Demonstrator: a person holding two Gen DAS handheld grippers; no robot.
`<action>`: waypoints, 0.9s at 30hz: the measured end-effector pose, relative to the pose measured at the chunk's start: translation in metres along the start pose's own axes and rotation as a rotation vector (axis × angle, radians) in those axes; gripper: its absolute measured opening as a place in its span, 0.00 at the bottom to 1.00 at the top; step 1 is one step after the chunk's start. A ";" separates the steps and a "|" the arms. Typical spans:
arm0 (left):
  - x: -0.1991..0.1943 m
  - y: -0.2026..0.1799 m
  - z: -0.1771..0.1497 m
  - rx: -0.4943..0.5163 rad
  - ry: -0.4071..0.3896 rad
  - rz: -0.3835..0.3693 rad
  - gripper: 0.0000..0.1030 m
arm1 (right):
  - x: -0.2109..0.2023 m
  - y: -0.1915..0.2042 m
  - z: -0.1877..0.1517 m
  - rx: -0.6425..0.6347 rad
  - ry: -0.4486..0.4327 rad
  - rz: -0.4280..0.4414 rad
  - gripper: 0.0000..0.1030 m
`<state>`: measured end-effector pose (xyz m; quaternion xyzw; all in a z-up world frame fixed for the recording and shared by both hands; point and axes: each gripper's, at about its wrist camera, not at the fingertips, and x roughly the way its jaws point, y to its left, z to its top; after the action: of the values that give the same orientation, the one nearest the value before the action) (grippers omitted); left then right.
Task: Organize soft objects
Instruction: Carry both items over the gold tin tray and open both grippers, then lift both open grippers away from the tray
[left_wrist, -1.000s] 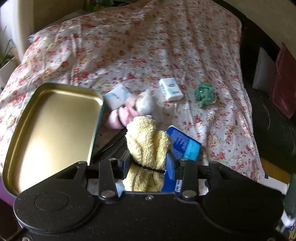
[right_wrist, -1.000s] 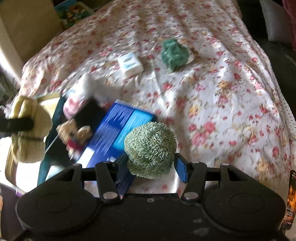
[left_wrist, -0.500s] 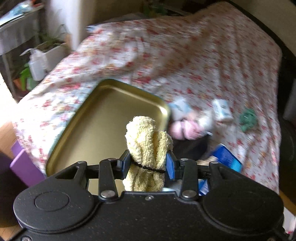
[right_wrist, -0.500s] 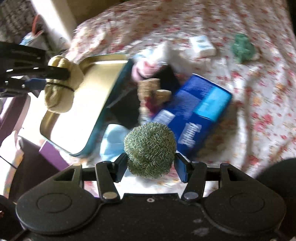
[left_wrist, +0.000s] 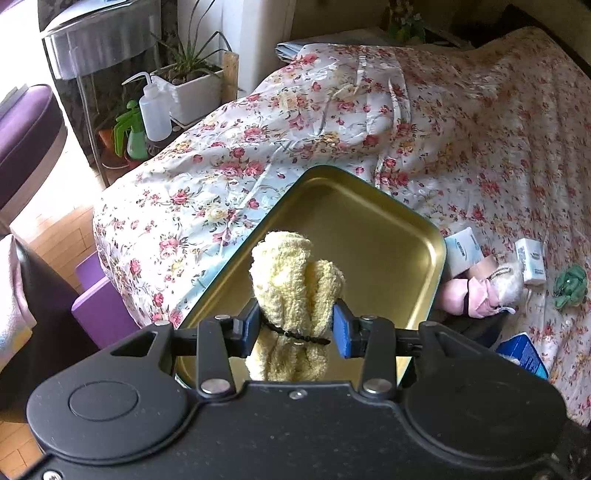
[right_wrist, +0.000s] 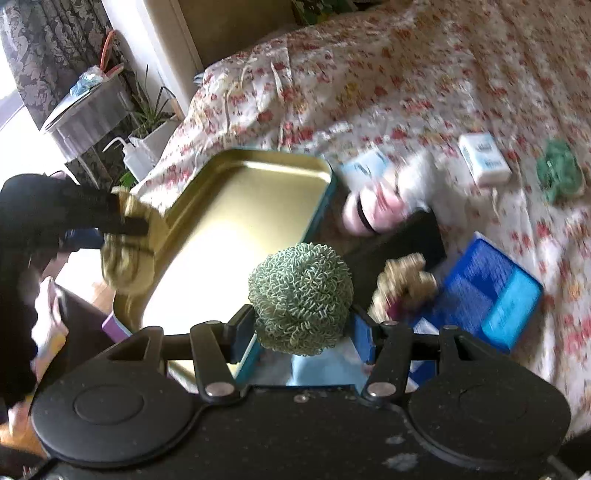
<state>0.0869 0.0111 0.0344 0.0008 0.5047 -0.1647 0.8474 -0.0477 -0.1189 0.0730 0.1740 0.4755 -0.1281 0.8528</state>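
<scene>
My left gripper (left_wrist: 295, 328) is shut on a rolled yellow towel (left_wrist: 293, 280) tied with a black band, held over the near end of the open gold tin tray (left_wrist: 369, 225) on the flowered bed. My right gripper (right_wrist: 301, 334) is shut on a green curly scrub ball (right_wrist: 300, 295), above the tray's near right corner (right_wrist: 321, 177). The left gripper with the towel (right_wrist: 125, 236) shows at the tray's left edge in the right wrist view. A pink and white plush (left_wrist: 476, 291), a small brown teddy (right_wrist: 402, 280) and a green soft toy (left_wrist: 570, 282) lie right of the tray.
A blue box (right_wrist: 491, 291), a black flat object (right_wrist: 406, 240) and two white tissue packs (left_wrist: 532, 260) (left_wrist: 461, 249) lie on the bedspread (left_wrist: 461, 129). Off the bed's left edge stand a purple block (left_wrist: 99, 306), a planter (left_wrist: 192, 88), bottles and a metal side table (left_wrist: 99, 40).
Both grippers swung left with their loads. The left one now sits over the tray's near end; the right one moved from over the blue box to the tray's right corner.
</scene>
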 end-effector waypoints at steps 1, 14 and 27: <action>0.000 0.000 0.000 -0.003 0.000 0.005 0.42 | 0.004 0.002 0.007 -0.001 -0.006 0.000 0.53; 0.001 0.006 0.009 -0.092 0.000 0.025 0.55 | 0.038 0.027 0.062 -0.011 -0.082 0.030 0.59; 0.001 0.001 0.009 -0.079 -0.003 0.036 0.57 | 0.044 0.018 0.051 0.005 -0.054 0.015 0.60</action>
<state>0.0948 0.0100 0.0379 -0.0240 0.5095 -0.1291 0.8504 0.0209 -0.1264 0.0636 0.1761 0.4508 -0.1277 0.8657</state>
